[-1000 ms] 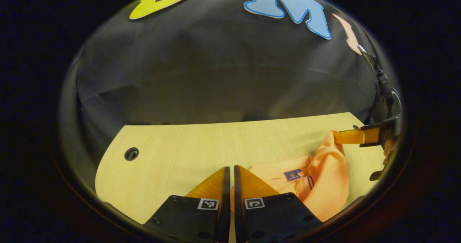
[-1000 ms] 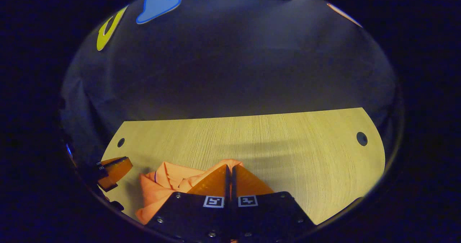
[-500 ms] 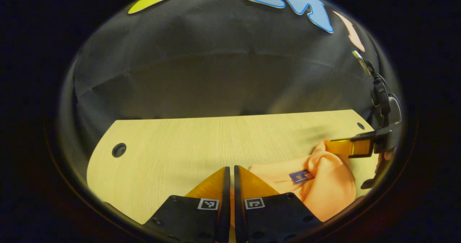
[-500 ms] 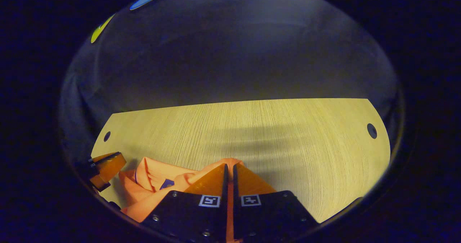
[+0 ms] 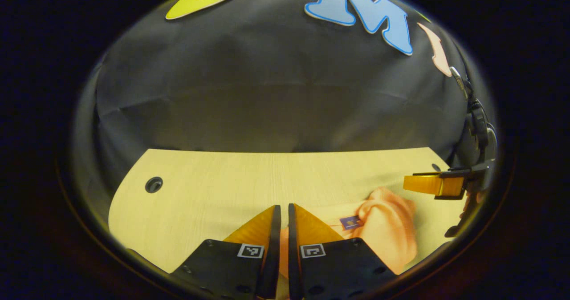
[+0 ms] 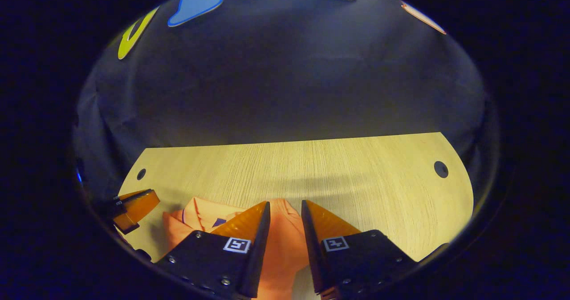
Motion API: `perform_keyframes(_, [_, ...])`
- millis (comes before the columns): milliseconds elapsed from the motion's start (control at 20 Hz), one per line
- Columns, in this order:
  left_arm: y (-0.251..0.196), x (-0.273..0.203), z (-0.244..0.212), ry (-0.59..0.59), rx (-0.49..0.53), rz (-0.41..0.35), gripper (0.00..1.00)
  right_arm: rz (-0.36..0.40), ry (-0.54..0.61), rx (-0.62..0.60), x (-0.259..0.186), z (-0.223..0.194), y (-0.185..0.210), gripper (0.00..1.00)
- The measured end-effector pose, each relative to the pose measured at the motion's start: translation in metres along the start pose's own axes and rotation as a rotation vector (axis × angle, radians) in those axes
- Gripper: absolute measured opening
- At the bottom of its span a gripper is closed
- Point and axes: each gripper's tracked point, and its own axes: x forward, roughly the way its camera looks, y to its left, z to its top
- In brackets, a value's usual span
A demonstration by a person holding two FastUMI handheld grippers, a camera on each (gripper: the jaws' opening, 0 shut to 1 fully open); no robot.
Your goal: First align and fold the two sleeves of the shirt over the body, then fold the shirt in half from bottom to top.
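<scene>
Two claws are diverging: right claw [image 6: 285, 211], clamped half a second ago, is now gaping over the shirt [image 6: 285, 242] on the counter [image 6: 356, 175]; left claw [image 5: 281, 215] is still pinching it, so the fold is landing.

A pale wooden table [image 5: 231, 180] with fine straight grain carries the scene, its far edge running along the black cloth wall. In the left gripper view a round cable hole [image 5: 153, 184] sits near the rounded far-left corner; in the right gripper view a matching hole [image 6: 441, 169] sits at the far-right corner, with another small one at far left. On the near part of the top lies the orange shirt [image 5: 392, 229], bunched and rumpled, a small dark-blue tag [image 5: 350, 222] showing on it. The rest of the wood lies bare, with soft shadows across it.
</scene>
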Motion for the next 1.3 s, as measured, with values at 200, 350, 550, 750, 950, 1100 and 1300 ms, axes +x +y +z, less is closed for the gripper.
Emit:
perform_keyframes(200, [-0.009,-0.071,0.032,-0.064,-0.024,-0.015,0.16,0.027,-0.055,-0.016,-0.077,0.010,0.013,0.45])
perform_keyframes(350, [-0.016,-0.130,0.047,-0.118,0.004,-0.016,0.27,0.033,-0.113,-0.065,-0.140,0.014,0.020,0.45])
perform_keyframes(550, [-0.028,-0.210,0.059,-0.181,0.014,-0.020,0.22,0.046,-0.193,-0.084,-0.216,0.012,0.032,0.45])
perform_keyframes(750, [-0.041,-0.270,0.057,-0.219,0.039,-0.014,0.22,0.062,-0.239,-0.105,-0.267,-0.003,0.038,0.45])
perform_keyframes(950, [-0.056,-0.313,0.055,-0.236,0.032,-0.040,0.26,0.075,-0.251,-0.113,-0.302,-0.026,0.040,0.45])
perform_keyframes(1100, [-0.061,-0.337,0.047,-0.239,0.032,-0.053,0.22,0.081,-0.240,-0.097,-0.324,-0.045,0.040,0.45])
perform_keyframes(1300, [-0.060,-0.357,0.022,-0.203,0.014,-0.060,0.22,0.086,-0.204,-0.076,-0.337,-0.069,0.038,0.45])
